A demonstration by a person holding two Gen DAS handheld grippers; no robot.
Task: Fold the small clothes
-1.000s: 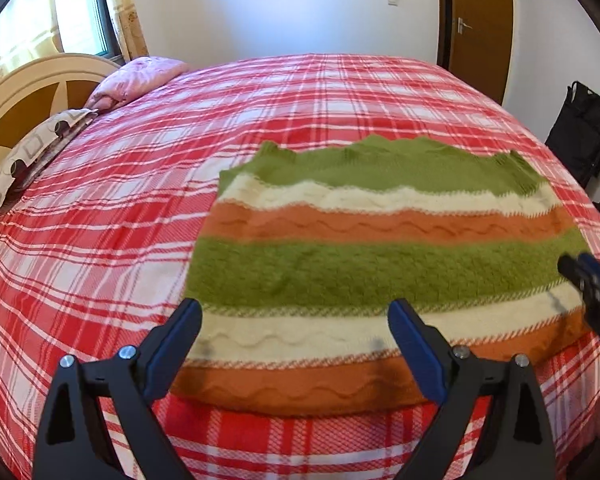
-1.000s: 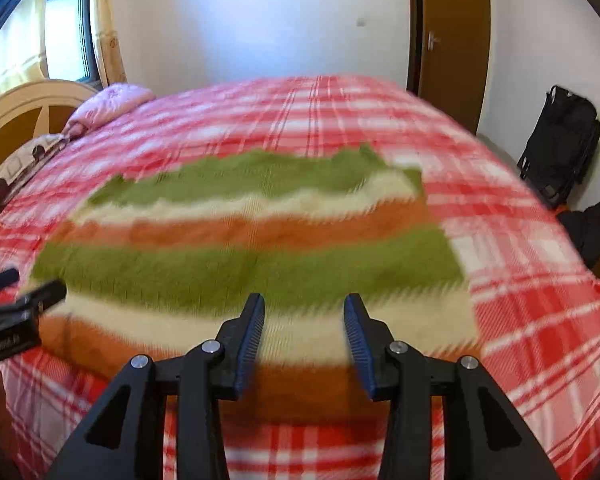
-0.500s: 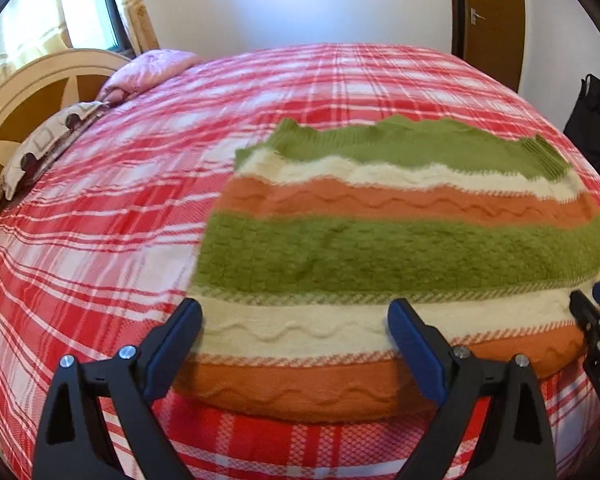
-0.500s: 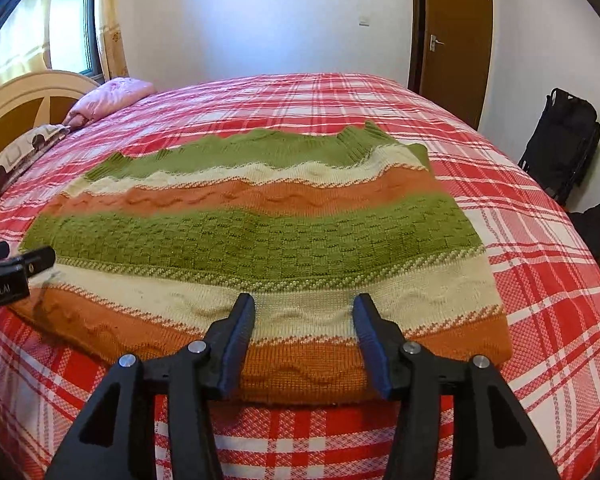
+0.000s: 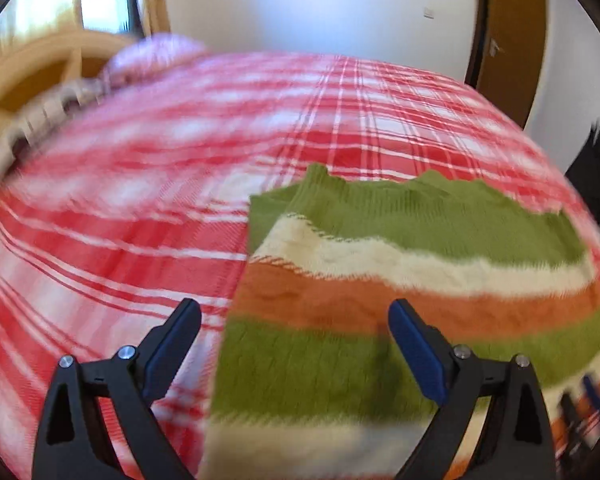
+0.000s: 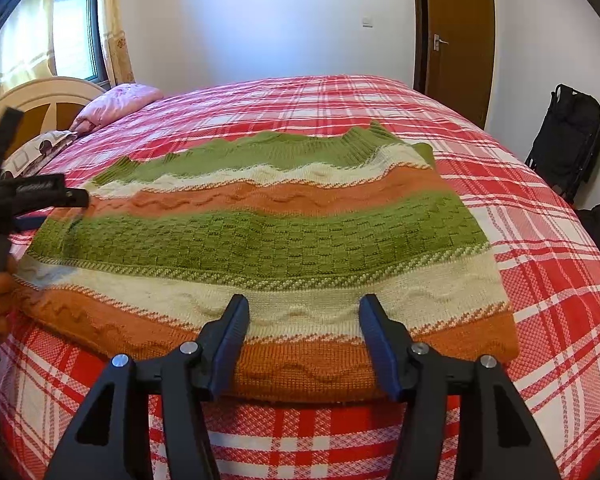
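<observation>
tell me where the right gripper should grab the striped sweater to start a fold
Probably the near orange hem of the sweater, toward its right corner. It lies flat on the bed, so only the edges offer a pinchable lip. The right gripper already faces that hem with its jaws open; come in low from the near side, one jaw sliding under.

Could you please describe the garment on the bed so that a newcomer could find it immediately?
Start from the bed's red-and-white plaid bedspread. The striped knit sweater lies flat on its near part, just ahead of the open right tongs. Its green, cream and orange bands set it apart from the pink pillow by the headboard.
</observation>
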